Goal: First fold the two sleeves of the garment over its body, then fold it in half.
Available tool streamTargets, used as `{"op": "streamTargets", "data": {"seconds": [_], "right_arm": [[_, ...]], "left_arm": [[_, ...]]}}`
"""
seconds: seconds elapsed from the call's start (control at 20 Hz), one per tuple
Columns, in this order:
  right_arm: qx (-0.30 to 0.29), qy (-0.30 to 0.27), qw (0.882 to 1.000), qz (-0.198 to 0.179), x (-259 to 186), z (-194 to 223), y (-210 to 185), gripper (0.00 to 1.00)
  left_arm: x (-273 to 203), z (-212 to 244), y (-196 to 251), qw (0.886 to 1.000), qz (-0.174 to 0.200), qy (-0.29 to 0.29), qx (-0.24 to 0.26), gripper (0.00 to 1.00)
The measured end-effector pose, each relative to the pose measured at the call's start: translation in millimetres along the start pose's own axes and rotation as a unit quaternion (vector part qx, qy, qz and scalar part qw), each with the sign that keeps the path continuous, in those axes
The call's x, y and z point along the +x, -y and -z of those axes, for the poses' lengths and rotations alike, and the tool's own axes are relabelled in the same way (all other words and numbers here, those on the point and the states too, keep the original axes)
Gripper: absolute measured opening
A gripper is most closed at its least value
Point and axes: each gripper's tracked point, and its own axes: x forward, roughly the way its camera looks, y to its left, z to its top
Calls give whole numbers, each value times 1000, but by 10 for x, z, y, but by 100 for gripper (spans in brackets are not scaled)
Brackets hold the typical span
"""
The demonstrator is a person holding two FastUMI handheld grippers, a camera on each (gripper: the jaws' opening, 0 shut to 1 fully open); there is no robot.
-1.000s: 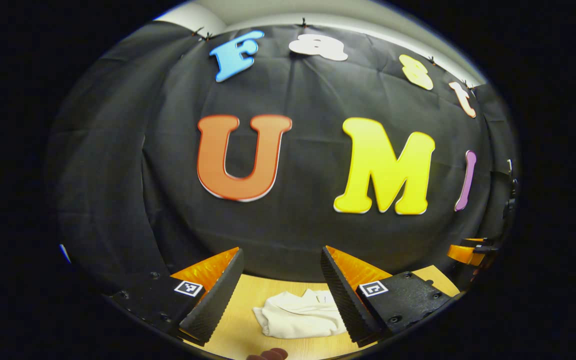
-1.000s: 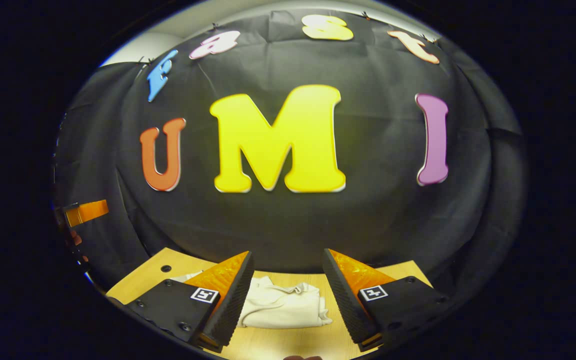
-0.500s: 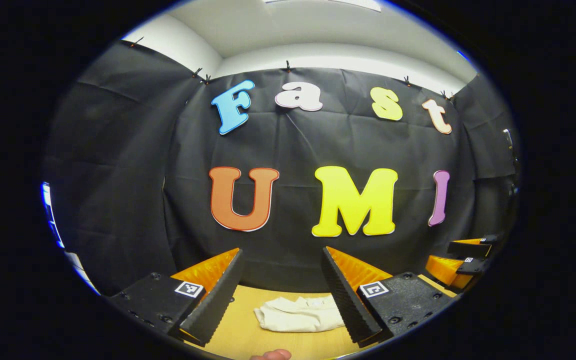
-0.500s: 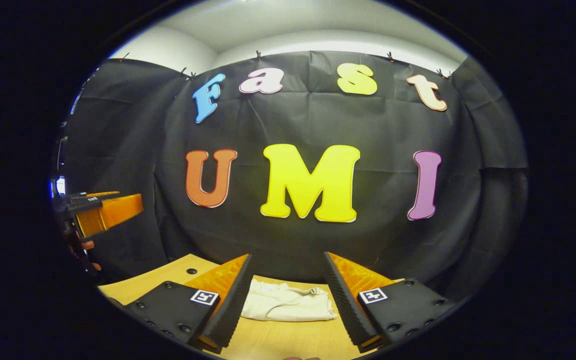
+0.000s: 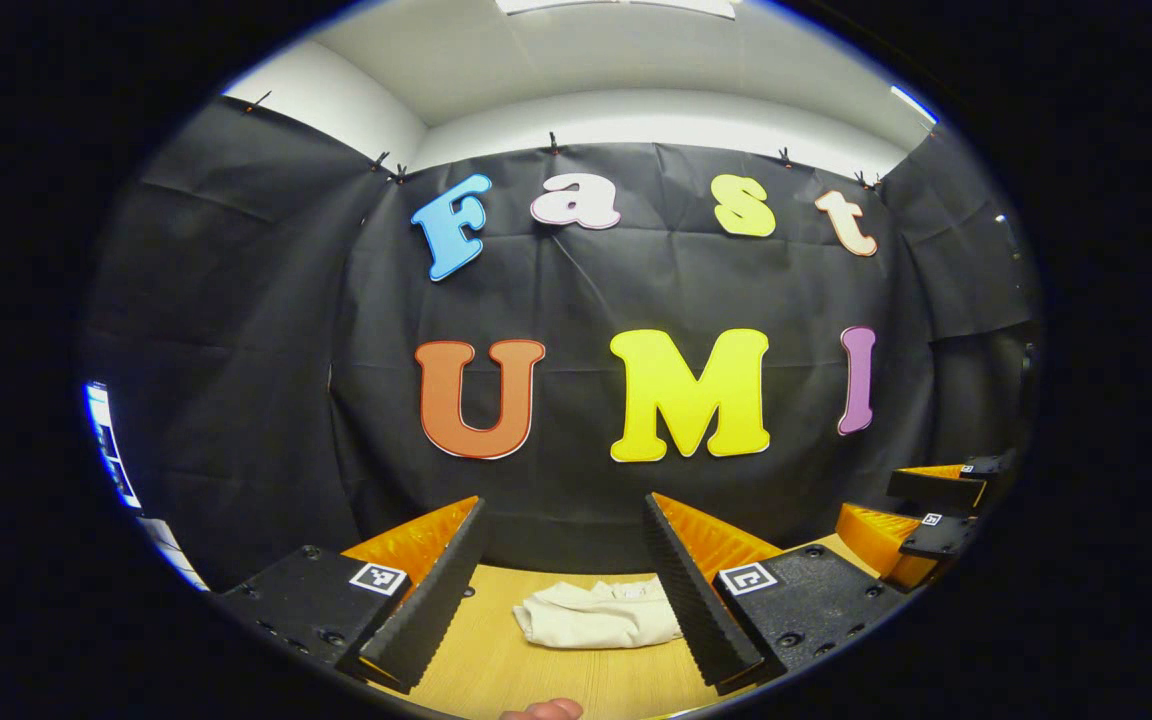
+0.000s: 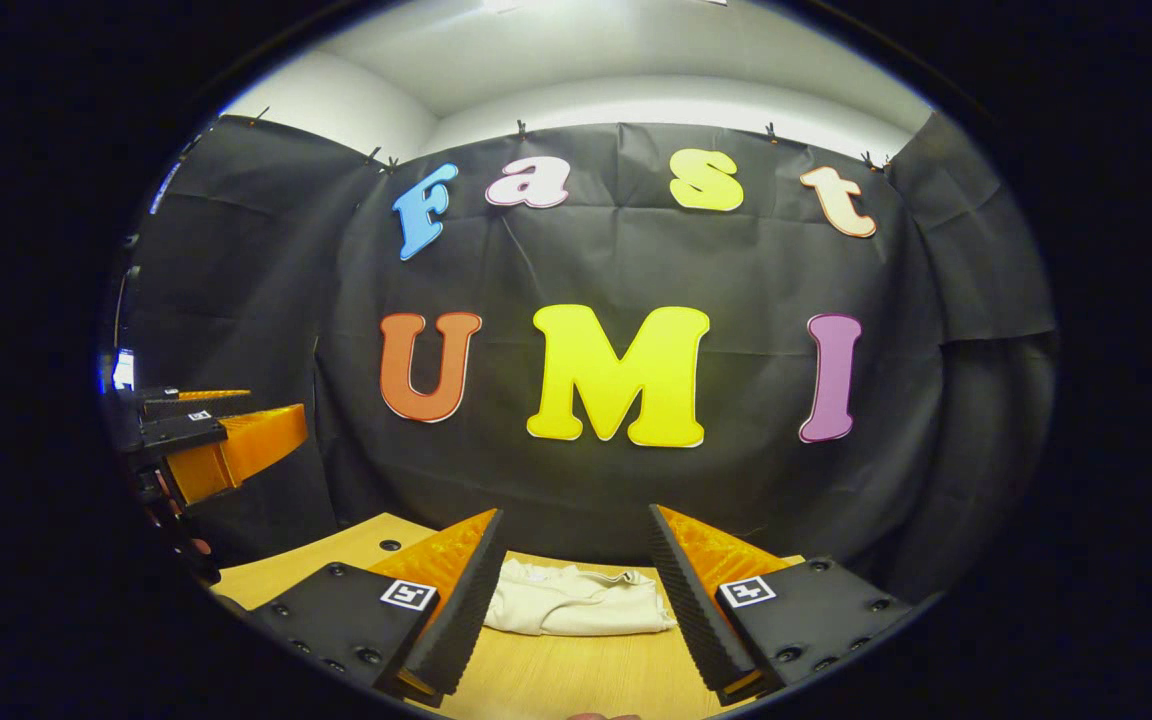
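Left gripper view: the left gripper [image 5: 564,590] hangs with fingers apart, gripping nothing — the folded cream garment [image 5: 598,626] lies on the wooden table [image 5: 496,660] at lower centre. Right gripper view: the right gripper [image 6: 569,600] is likewise spread and empty — garment [image 6: 576,610] lower centre, left gripper [image 6: 221,440] at left edge.

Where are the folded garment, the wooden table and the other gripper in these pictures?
garment [image 6: 576,610]: right gripper view, middle of the folded cloth.
table [image 5: 496,665]: left gripper view, bare wood.
left gripper [image 6: 236,445]: right gripper view, its finger.
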Motion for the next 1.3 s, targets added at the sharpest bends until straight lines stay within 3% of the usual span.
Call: {"op": "streamTargets", "data": {"seconds": [0.5,1.3], "right_arm": [[17,-8,1000,11,85,22,149,87],[16,-9,1000,0,247,29,48,87]], "left_arm": [[35,51,-43,1000,-11,-8,1,97],[21,119,-218,999,-40,-14,5,97]]}}
